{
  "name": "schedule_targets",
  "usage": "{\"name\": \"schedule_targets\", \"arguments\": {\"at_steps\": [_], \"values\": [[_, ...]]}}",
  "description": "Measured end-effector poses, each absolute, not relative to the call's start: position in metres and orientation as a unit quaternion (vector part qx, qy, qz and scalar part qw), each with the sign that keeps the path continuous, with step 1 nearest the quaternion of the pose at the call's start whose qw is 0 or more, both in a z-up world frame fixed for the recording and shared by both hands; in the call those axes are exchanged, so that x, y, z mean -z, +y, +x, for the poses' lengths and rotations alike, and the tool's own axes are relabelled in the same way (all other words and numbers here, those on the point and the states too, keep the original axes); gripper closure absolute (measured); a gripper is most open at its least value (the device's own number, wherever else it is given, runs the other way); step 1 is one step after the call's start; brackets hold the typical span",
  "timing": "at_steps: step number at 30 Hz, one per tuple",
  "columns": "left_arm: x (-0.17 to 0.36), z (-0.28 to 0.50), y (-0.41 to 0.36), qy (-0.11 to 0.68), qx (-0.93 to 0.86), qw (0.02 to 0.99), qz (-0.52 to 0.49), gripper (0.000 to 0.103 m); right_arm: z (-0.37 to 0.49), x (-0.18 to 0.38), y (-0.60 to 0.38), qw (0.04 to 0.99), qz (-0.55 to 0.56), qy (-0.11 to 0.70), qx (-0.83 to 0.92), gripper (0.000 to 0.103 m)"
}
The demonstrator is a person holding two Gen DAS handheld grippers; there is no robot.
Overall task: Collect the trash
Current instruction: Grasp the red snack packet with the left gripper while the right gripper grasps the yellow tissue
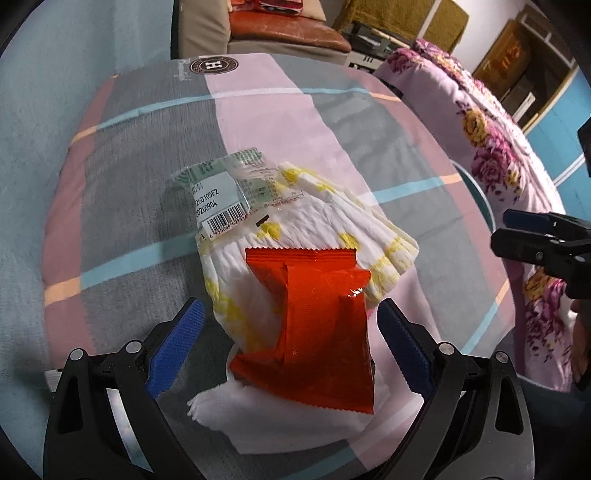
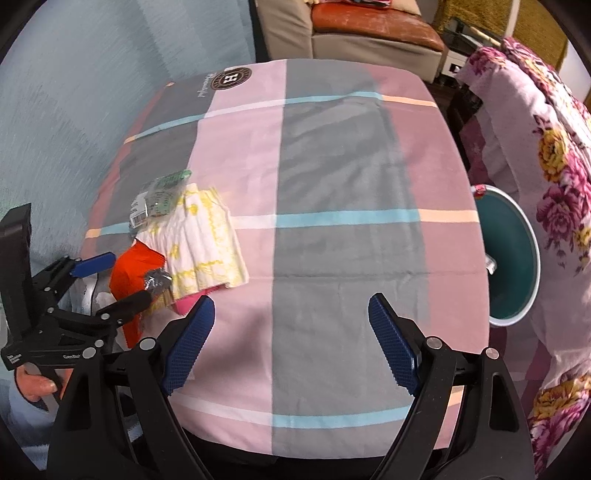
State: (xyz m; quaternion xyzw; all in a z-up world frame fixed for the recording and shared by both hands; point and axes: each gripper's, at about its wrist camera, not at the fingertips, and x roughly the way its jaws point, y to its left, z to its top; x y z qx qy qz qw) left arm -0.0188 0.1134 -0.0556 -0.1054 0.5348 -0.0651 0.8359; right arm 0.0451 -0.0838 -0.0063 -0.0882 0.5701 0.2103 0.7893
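Observation:
A pile of trash lies on the checked tablecloth (image 1: 332, 122): a red foil wrapper (image 1: 314, 332) on top of a white and yellow crumpled wrapper (image 1: 332, 229), a clear green wrapper with a barcode (image 1: 229, 192) behind, and white tissue (image 1: 280, 421) underneath. My left gripper (image 1: 290, 343) is open with its blue pads on either side of the red wrapper. In the right wrist view the pile (image 2: 199, 236) sits at the left with the left gripper (image 2: 110, 280) at it. My right gripper (image 2: 291, 332) is open and empty over bare cloth.
A teal bin with a white rim (image 2: 513, 258) stands off the table's right edge, beside a floral blanket (image 2: 554, 177). A brown leather sofa (image 2: 369, 22) is behind the table. The right gripper shows at the right edge of the left wrist view (image 1: 539, 240).

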Motion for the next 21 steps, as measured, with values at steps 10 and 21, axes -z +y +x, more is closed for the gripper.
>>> {"name": "schedule_targets", "arguments": {"at_steps": [10, 21], "values": [[0.060, -0.019, 0.140, 0.526, 0.088, 0.833, -0.147, 0.061, 0.069, 0.020, -0.032, 0.767, -0.078, 0.583, -0.256, 0.022], [0.068, -0.016, 0.150, 0.522, 0.103, 0.828, -0.177, 0.061, 0.082, 0.060, 0.029, 0.724, -0.081, 0.613, -0.305, 0.045]]}}
